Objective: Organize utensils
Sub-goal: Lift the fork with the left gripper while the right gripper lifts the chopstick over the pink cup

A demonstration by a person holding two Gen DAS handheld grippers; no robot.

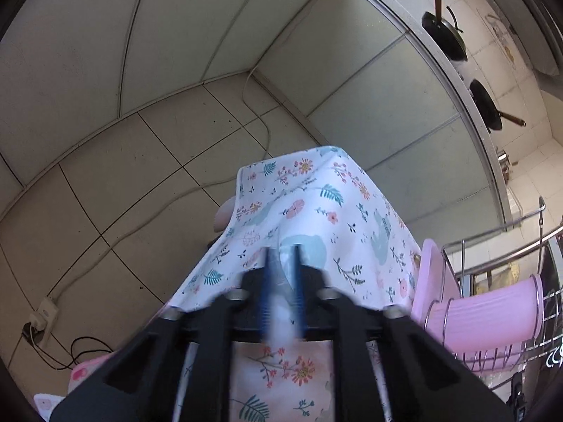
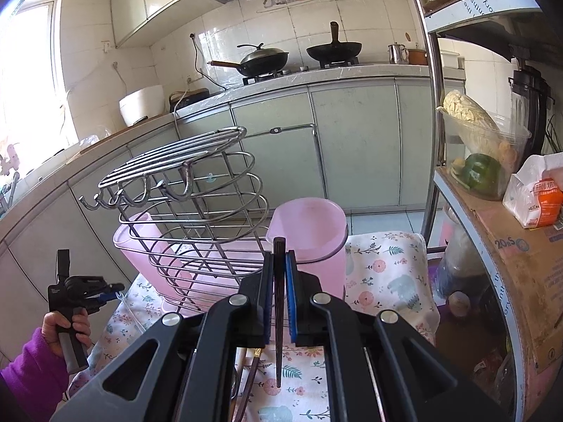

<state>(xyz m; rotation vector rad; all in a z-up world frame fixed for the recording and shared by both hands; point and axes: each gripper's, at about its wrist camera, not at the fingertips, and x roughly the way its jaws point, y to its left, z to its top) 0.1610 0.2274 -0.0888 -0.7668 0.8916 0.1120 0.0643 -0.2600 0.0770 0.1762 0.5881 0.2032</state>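
The right claw [image 2: 279,274] was clamped on a dark chopstick [image 2: 278,313], which stood nearly upright between the blue pads [image 2: 291,302], its top end poking above them and its tip hanging over the floral cloth [image 2: 383,270]. Just ahead of that claw stood a pink cup [image 2: 309,232] held in a ring of the wire rack [image 2: 190,190], with a second pink holder [image 2: 140,246] at the rack's left side. More utensils [image 2: 251,369] lay on the cloth under the claw. In the right view, the left claw [image 2: 105,293] was seen off to the left, gripped by a hand [image 2: 67,323] in a purple sleeve. In its own view the left claw [image 1: 283,263] had its fingers narrowly apart over the cloth [image 1: 316,204]; motion blur hid whether anything lay between them, so I cannot tell. The rack [image 1: 492,256] and cup [image 1: 492,313] sat to its right, and a power strip [image 1: 40,320] lay on the floor.
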